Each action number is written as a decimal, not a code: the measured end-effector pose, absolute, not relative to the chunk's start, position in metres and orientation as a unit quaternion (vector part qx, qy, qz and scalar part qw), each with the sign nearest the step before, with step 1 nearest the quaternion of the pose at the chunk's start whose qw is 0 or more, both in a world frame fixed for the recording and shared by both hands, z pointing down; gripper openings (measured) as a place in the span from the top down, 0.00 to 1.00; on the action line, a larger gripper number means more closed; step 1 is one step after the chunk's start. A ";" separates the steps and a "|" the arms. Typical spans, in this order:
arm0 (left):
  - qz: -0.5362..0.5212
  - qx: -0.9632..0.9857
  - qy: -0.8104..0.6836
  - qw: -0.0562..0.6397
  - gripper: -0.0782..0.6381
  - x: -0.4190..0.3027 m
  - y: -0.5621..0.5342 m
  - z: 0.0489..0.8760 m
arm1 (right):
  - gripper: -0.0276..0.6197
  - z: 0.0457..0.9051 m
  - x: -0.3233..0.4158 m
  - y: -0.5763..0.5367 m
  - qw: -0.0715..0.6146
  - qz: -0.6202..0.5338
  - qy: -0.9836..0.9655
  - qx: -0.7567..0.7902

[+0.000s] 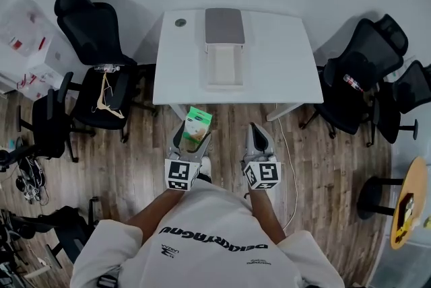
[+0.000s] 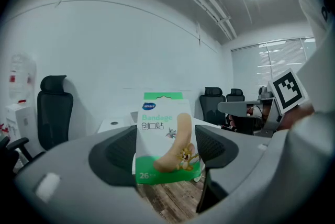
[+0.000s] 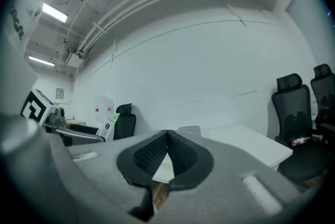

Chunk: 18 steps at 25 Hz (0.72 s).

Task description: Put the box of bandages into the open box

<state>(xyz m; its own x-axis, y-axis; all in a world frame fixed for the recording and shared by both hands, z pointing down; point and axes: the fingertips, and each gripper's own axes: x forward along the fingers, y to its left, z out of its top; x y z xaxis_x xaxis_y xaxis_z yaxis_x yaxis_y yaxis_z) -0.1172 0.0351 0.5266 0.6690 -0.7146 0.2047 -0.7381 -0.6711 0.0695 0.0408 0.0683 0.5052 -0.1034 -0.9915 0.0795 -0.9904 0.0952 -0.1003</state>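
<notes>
Our left hand-held gripper (image 2: 166, 150) pinches the flat green-and-white cardboard box of bandages (image 2: 166, 136) upright, above the wooden floor (image 1: 323, 165), just short of the white tabletop (image 1: 283, 58). Our right hand-held gripper (image 3: 167, 136) is pressed together, empty. We judge we are at the carry. Next we reach forward over the pale rectangular open box with a grey lid (image 1: 223, 68), lower the carton and release it. The thin carton may bend between the ribbed black pads (image 2: 118, 152).

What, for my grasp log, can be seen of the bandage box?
The bandage box is a flat card carton, white and green, printed "Bandage", "26" and a cartoon plaster. It stands upright in the air, clamped at its sides by the left gripper, over the wood floor, short of the white table.
</notes>
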 end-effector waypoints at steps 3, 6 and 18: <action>0.076 0.912 -0.396 0.073 0.39 -0.118 0.014 0.523 | 0.96 0.503 0.040 0.046 0.002 -0.064 0.737 -0.672; 0.076 0.914 -0.391 0.080 0.39 -0.118 -0.006 0.524 | 0.96 0.503 0.035 0.025 -0.002 -0.068 0.738 -0.672; 0.082 0.916 -0.383 0.092 0.39 -0.116 -0.033 0.534 | 0.96 0.504 0.037 -0.006 -0.007 -0.077 0.729 -0.680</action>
<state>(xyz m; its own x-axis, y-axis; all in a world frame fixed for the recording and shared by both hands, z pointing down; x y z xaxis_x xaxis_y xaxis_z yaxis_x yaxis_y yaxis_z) -0.1163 -0.0328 0.5338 0.6934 -0.6859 0.2206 -0.7161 -0.6899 0.1060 0.0369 -0.0059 0.5041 -0.0761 -0.9904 0.1152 -0.9927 0.0644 -0.1021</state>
